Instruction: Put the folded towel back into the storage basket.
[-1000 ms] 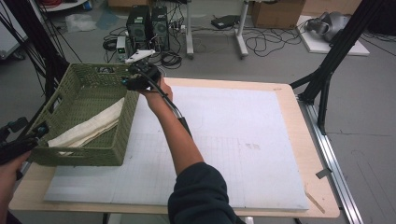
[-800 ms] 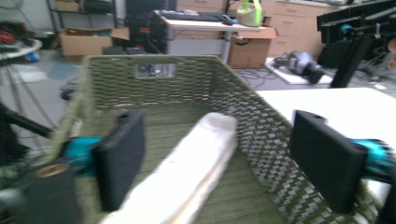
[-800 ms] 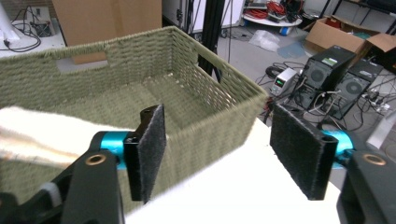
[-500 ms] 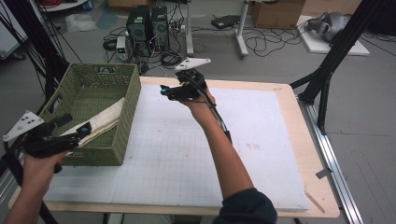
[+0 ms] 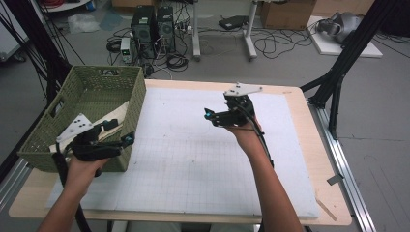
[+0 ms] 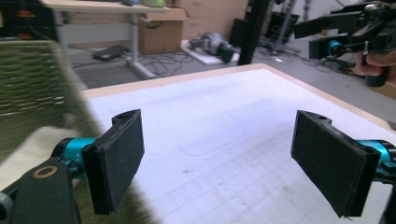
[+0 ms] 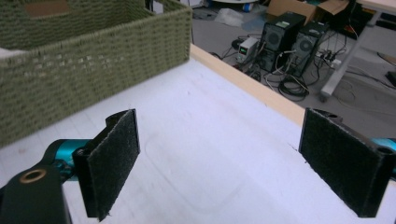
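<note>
Both grippers, left (image 5: 126, 140) and right (image 5: 207, 114), jaws just spread and empty, hang beside the green woven basket (image 5: 41, 145), apparently having dropped its folded cream cloth (image 5: 112, 117) inside

Left gripper (image 5: 126, 140) and right gripper (image 5: 208, 115) are held apart on extended forearms. Right jaws have just been opening; both pairs stand wide with nothing between them.
</note>
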Demonstrator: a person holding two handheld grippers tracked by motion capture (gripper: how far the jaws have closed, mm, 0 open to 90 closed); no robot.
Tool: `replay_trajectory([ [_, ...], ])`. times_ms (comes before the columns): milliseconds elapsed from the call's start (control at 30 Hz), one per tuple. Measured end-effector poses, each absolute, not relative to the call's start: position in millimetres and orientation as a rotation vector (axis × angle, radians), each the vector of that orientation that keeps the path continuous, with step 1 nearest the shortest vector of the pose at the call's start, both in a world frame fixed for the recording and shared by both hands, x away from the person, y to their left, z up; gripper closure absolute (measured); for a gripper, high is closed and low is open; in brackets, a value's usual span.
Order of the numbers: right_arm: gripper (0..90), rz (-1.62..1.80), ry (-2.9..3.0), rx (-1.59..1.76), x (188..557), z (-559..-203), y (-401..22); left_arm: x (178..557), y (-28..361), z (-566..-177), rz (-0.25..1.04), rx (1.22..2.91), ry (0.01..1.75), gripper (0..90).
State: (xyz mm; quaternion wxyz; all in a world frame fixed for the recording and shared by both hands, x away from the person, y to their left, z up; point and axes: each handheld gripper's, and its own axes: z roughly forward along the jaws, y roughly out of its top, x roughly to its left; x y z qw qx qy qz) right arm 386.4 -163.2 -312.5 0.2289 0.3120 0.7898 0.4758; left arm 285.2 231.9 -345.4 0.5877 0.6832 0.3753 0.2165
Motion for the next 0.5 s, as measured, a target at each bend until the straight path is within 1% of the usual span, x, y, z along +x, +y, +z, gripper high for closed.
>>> replay_trajectory([
  [200, 11.3, 1.271, 2.147, 0.891, 357.2, -330.6, -206.2, 287.4, 198.0, -357.2, 0.445, 1.63, 0.806, 17.7],
  [500, 11.3, 1.198, 2.069, 0.984, 307.1, -367.5, -260.8, 288.4, 160.7, -385.9, 0.416, 1.682, 0.75, 17.9],
])
